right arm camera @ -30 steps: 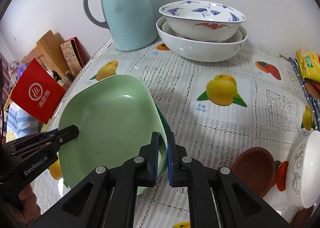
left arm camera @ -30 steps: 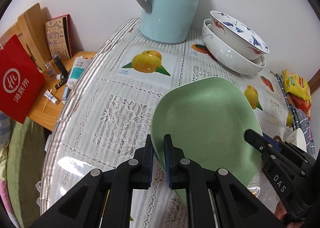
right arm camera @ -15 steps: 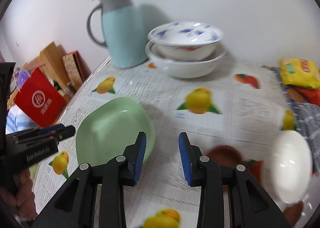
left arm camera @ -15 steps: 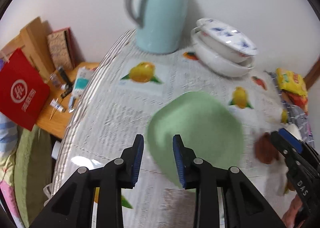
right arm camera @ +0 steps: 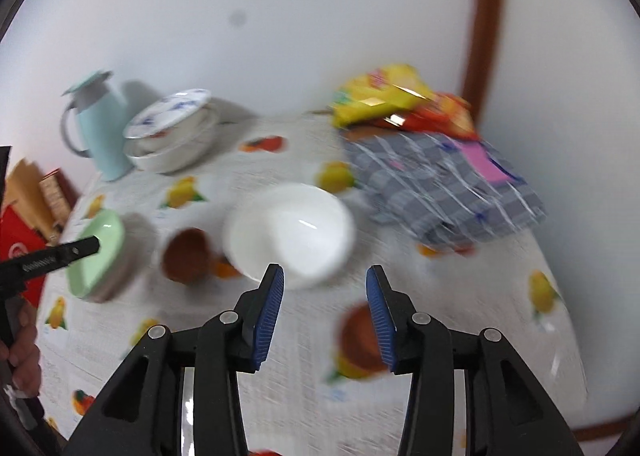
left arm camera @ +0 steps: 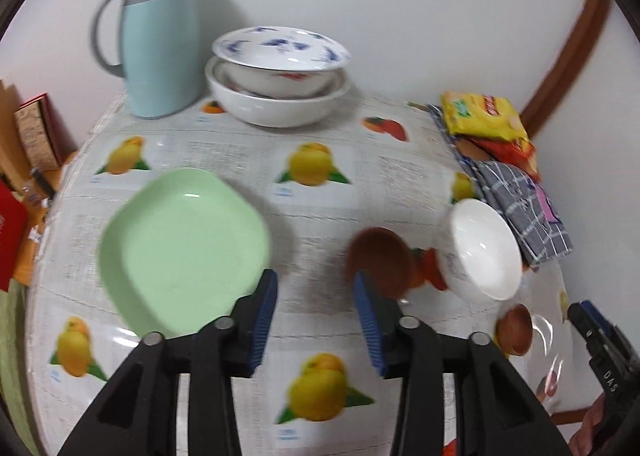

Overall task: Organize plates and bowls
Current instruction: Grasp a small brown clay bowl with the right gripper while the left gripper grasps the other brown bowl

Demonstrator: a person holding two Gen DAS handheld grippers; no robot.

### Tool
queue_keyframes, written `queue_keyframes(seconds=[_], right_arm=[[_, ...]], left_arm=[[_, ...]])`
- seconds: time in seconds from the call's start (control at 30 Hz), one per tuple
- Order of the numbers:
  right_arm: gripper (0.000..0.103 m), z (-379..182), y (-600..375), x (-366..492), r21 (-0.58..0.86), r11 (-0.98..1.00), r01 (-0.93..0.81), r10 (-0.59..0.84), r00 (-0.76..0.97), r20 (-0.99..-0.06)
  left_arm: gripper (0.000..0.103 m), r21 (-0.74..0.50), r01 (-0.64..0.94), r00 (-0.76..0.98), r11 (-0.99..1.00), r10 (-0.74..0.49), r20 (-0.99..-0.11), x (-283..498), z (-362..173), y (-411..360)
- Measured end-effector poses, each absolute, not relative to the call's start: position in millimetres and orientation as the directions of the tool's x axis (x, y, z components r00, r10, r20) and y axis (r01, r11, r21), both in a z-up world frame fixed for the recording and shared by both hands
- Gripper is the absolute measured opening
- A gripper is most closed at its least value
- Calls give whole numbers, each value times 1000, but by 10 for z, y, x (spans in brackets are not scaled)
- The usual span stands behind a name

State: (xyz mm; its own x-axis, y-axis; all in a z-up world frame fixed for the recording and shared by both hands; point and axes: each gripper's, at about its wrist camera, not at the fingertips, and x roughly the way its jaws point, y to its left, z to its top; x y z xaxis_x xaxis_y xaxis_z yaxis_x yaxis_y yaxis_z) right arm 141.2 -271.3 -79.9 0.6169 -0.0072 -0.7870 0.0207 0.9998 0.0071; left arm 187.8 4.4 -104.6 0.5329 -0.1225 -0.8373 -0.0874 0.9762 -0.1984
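- The left tongs [left arm camera: 314,318] stand wide open above the near part of the table [left arm camera: 400,176], with nothing between the blue pads.
- The right tongs [right arm camera: 325,312] are also spread wide and hold nothing.
- A green plate [left arm camera: 184,248] lies flat on the table toward its left edge, just left of the left tongs and clear of both fingers.
- A brown bowl [left arm camera: 380,260] sits near the middle of the table, just beyond the left tongs' right finger; the blur hides whether they touch.
- A white bowl [left arm camera: 482,250] sits just right of the brown bowl, toward the right edge. In the right wrist view this white bowl [right arm camera: 290,234] lies directly ahead of the open right tongs.
- A smaller brown dish [left arm camera: 516,330] rests near the front right, apart from the white bowl.
- Two large bowls are nested at the back edge: a blue-patterned bowl [left arm camera: 280,52] inside a plain white one [left arm camera: 276,104].
- A pale blue jug [left arm camera: 156,40] stands upright at the back left corner, just beside the nested bowls.
- Yellow and red snack packets [left arm camera: 488,124] lie on a folded checked cloth [left arm camera: 516,200] along the right edge.
- The right wrist view is blurred, so fine detail there cannot be made out.
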Motion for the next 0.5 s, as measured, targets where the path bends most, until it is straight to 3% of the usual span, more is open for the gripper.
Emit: queue_keyframes(seconds=[0.07, 0.5], right_arm=[[43, -877, -2896, 1335, 25, 998, 53, -12, 604, -797], [43, -1472, -3350, 1266, 83, 986, 146, -4, 514, -858]], left_arm=[[48, -189, -69, 528, 979, -125, -840, 1889, -1087, -94], [48, -179, -83, 482, 980, -118, -868, 2070, -1466, -233]])
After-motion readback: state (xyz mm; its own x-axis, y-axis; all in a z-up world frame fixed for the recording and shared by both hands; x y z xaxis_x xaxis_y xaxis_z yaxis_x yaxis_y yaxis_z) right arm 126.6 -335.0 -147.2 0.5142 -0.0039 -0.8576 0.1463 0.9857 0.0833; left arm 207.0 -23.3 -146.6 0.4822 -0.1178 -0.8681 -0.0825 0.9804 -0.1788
